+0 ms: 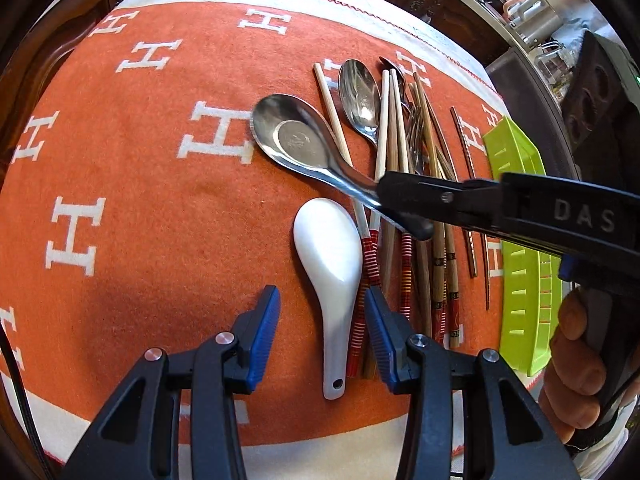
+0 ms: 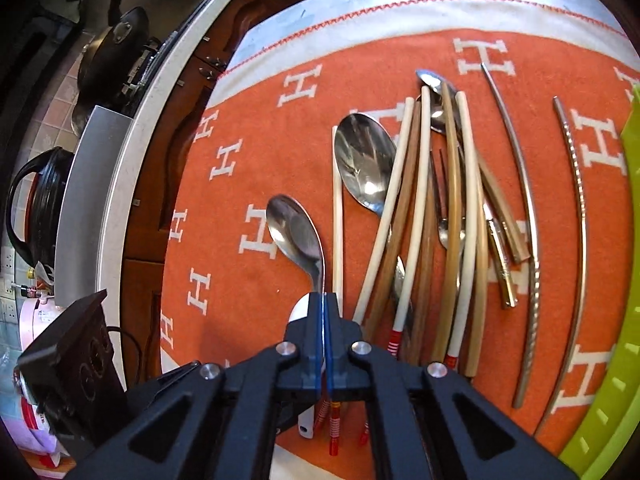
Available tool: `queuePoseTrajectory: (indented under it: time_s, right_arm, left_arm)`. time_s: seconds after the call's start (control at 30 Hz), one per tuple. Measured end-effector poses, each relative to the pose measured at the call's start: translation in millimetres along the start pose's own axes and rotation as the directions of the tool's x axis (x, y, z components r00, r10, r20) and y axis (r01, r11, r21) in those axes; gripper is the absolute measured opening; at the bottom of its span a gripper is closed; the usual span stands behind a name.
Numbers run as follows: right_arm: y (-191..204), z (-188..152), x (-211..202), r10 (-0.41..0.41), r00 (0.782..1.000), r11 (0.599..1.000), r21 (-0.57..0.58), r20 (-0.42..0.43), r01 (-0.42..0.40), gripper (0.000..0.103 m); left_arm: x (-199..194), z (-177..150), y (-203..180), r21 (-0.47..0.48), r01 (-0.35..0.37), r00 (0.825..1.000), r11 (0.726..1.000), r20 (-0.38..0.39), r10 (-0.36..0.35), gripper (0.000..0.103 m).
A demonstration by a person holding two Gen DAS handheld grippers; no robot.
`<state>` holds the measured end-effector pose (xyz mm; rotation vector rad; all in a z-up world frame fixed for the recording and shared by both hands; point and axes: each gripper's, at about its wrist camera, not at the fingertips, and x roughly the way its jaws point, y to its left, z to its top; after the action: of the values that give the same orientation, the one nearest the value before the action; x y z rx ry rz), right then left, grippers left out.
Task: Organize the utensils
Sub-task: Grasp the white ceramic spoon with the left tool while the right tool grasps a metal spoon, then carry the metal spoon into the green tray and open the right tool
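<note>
The right gripper (image 2: 324,300) is clenched on the handle of the metal soup spoon (image 1: 294,140), whose bowl sits at centre frame in the left wrist view over the orange cloth (image 1: 140,160). The left gripper (image 1: 322,320) hangs released, its blue pads either side of the white ceramic spoon (image 1: 328,264) at lower centre, not touching it. The hold is thin, near the handle's end, so the heavy bowl may pivot or slip and knock the chopsticks (image 2: 416,208) beside it. The green tray (image 1: 520,240) waits at the right edge.
</note>
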<state>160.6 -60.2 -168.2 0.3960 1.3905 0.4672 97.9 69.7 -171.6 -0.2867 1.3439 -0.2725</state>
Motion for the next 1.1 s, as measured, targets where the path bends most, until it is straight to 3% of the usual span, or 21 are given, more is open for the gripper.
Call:
queuePoseTrajectory:
  time_s: [0.33,0.37,0.43,0.57,0.73,0.87,0.93,1.03,1.1]
  right_arm:
    - [-23.8,-15.0,-56.7,0.009,0.989,0.998,0.055,0.148,-0.017,0.001]
    - [-26.5,-16.7,-64.6,0.012,0.986,0.998,0.060,0.164,-0.023,0.001]
    - [-33.8,-22.5,-86.4,0.015,0.977,0.997,0.074,0.213,-0.031,0.001]
    - [-54.2,-34.8,-128.3,-0.001,0.952,0.992,0.119,0.307,-0.038,0.000]
    - [-96.3,-51.6,-176.5,-0.102,0.902,0.975,0.223,0.420,0.007,0.000]
    - [-142.1,-56.7,-192.4,-0.223,0.865,0.937,0.344,0.450,0.062,0.000]
    - [-163.2,-55.8,-189.9,-0.268,0.857,0.914,0.398,0.440,0.081,0.000]
    - [-183.8,-49.2,-178.5,-0.312,0.853,0.889,0.444,0.418,0.107,0.000]
    - [-190.0,-40.1,-166.3,-0.338,0.852,0.877,0.462,0.400,0.131,0.000]
  left_arm:
    - [4.0,-3.9,-15.1,0.033,-0.077,0.997,0.997,-0.015,0.077,0.042]
    - [5.2,-3.5,-18.2,0.044,-0.093,0.995,0.995,-0.015,0.094,0.040]
    - [7.0,-2.3,-22.9,0.062,-0.146,0.989,0.987,-0.005,0.147,0.020]
    - [7.8,2.1,-21.2,0.025,-0.131,0.991,0.991,0.000,0.131,0.017]
    - [2.7,1.8,-14.4,-0.018,-0.149,0.988,0.989,0.029,0.150,0.016]
    - [-12.8,0.7,-9.7,-0.037,-0.161,0.984,0.986,0.071,0.163,0.016]
    - [-21.6,0.9,-11.4,-0.040,-0.166,0.981,0.985,0.090,0.169,0.015]
    - [-35.9,3.1,-19.1,-0.034,-0.164,0.979,0.986,0.118,0.167,0.005]
    - [-41.7,6.6,-26.4,-0.013,-0.165,0.977,0.986,0.135,0.166,0.005]
